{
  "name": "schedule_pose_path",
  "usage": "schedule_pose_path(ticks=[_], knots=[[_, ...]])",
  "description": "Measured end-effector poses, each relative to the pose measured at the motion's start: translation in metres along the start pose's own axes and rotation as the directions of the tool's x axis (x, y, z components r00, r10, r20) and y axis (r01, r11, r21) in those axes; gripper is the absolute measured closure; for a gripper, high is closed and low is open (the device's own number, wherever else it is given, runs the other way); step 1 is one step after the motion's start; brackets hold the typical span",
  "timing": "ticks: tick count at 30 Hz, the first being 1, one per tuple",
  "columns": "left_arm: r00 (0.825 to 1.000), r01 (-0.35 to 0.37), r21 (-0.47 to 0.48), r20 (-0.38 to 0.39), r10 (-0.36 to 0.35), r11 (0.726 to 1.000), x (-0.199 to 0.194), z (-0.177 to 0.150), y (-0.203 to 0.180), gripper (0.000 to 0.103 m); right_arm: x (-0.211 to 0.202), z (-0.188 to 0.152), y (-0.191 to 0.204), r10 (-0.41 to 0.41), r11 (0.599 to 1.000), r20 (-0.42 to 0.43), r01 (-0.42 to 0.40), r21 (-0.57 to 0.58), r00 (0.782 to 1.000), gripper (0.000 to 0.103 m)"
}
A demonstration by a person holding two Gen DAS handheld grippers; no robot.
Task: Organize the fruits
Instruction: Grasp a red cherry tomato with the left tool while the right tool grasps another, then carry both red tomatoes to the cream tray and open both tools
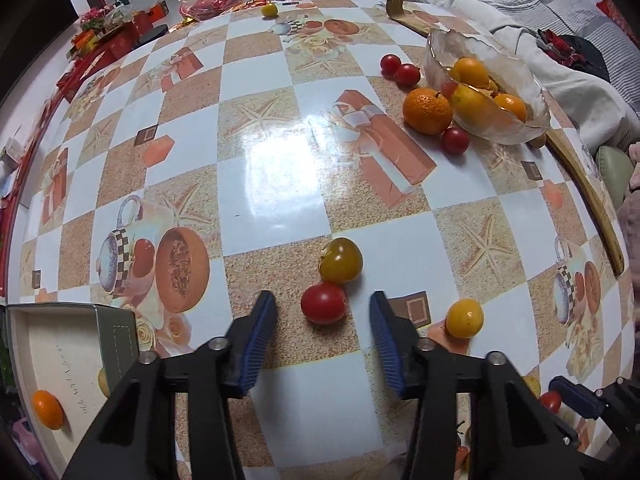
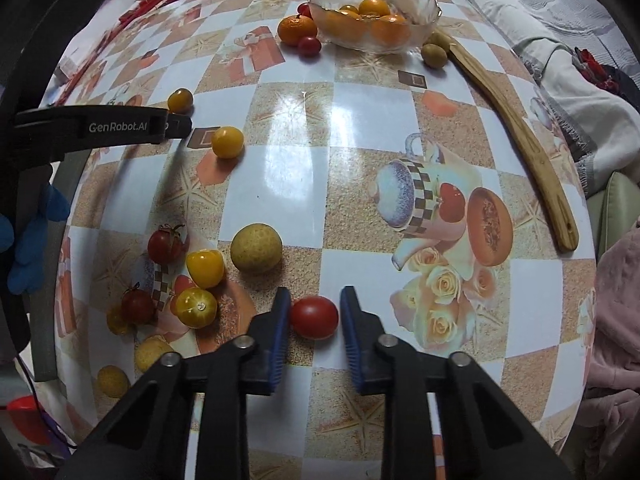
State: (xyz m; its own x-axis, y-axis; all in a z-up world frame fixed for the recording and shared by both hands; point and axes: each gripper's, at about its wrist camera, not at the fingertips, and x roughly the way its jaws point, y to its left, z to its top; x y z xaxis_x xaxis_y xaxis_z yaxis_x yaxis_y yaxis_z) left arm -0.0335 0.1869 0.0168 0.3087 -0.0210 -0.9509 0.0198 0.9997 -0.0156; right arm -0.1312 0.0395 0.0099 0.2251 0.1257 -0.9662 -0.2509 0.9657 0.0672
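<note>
My left gripper [image 1: 322,305] is open, its blue pads either side of a red tomato [image 1: 323,303] on the table, with a yellow tomato [image 1: 341,260] just beyond. My right gripper [image 2: 315,302] has its pads close around another red tomato [image 2: 314,317] that rests on the table; the jaws look closed on it. A glass bowl [image 1: 516,80] with oranges stands far right in the left wrist view and shows at the top of the right wrist view [image 2: 424,8]. A large orange [image 1: 426,110] and red tomatoes [image 1: 455,140] lie beside it.
An open box [image 1: 48,352] holding an orange [image 1: 48,409] sits at lower left. A wooden spatula [image 2: 520,136] lies along the right edge. Several yellow and red fruits [image 2: 205,268] and a round pale fruit [image 2: 256,249] lie left of my right gripper. Clutter lines the far edge.
</note>
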Motion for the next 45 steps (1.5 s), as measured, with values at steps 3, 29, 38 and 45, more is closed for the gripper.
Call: schedule_pose_path(ticks=[3,29,38,45], knots=[[1.000,0.012,0.001,-0.002,-0.012,1.000,-0.003,-0.001,0.001,0.076,-0.001,-0.001,-0.013,0.079,0.994,0.006,-0.079,0.070,0.997,0.078],[0.998,0.045,-0.064,0.051,-0.042,0.997,-0.066,-0.037,0.054,0.080,-0.029,0.011,0.001,0.160,0.981,0.037,-0.163,0.107,0.986,0.078],[0.998,0.001,-0.156,0.063,0.008,0.988,-0.079,-0.059,0.109,0.080,-0.032,0.034,0.060,0.209,0.978,0.032,-0.210,0.009,0.977,0.078],[0.997,-0.051,-0.255,0.045,0.065,0.965,-0.087,-0.091,0.165,0.080,-0.031,0.050,0.120,0.248,0.965,0.009,-0.246,-0.088,0.969,0.078]])
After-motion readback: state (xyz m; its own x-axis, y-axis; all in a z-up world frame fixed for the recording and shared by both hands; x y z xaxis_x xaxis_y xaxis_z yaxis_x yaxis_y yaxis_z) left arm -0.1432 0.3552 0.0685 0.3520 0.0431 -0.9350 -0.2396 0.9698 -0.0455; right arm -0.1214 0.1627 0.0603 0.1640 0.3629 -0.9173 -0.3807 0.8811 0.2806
